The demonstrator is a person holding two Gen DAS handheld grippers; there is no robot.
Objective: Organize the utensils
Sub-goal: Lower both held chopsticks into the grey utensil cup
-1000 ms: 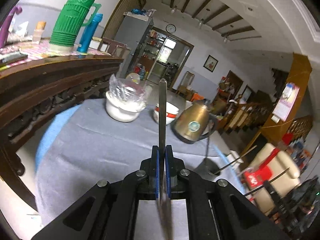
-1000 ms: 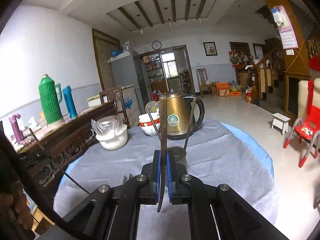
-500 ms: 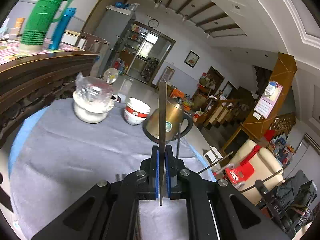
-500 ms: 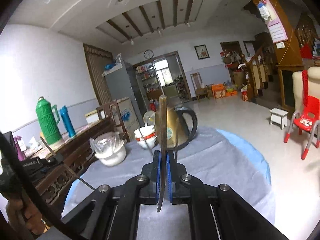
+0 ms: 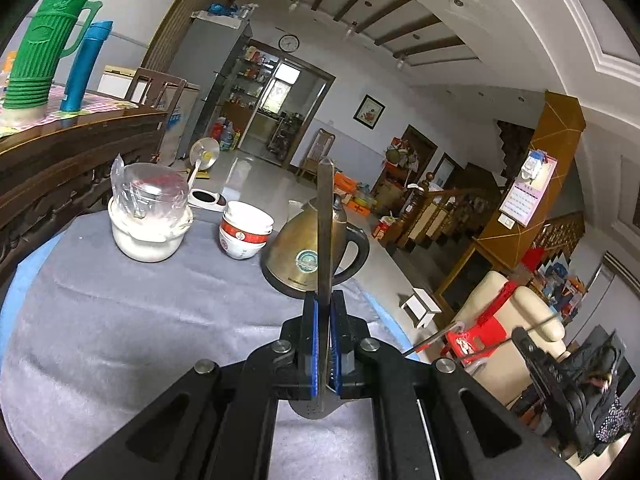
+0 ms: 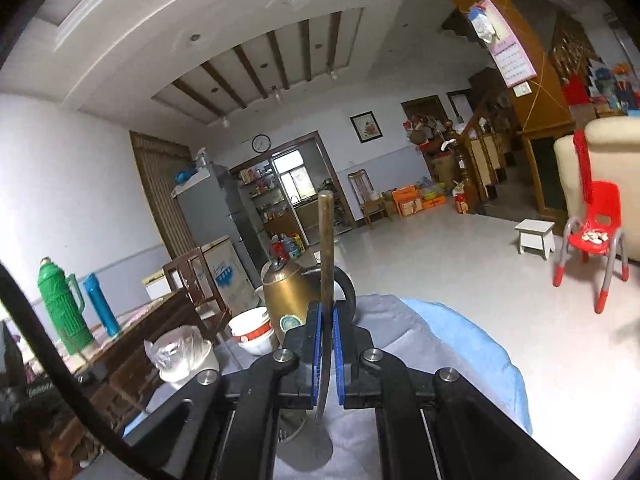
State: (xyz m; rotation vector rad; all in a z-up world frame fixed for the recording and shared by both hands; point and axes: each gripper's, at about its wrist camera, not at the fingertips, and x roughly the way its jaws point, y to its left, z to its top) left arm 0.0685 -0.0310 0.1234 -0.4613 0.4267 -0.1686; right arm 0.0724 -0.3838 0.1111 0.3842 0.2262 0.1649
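- Left gripper point(image 5: 324, 344): jaws pressed together on a flat steel utensil point(image 5: 325, 232). Handle sticks straight up out of the pads; the broad end pokes out below the jaws. Can't tell whether it's a spoon or a spatula.
- Right gripper point(image 6: 327, 356): same story, pinching a second utensil point(image 6: 326, 248) with a darker, brownish handle upright. Its rounded end hangs below the pads, just above the cloth.
- Both utensils are up off the table, held only by the pads.
- Table point(image 5: 120, 320): round, grey cloth over blue.
- On it, far side in the left view: brass kettle point(image 5: 308, 256) right behind the left utensil, stacked red-and-white bowls point(image 5: 244, 232) beside it, then a white pot point(image 5: 148, 216) with a plastic bag on top.
- Right view has the same kettle point(image 6: 288, 292), bowls point(image 6: 252, 330) and pot point(image 6: 184, 356), lower left of the jaws.
- Green thermos point(image 5: 52, 36) and blue flask point(image 5: 86, 68) stand on the wooden sideboard, well apart from the table.
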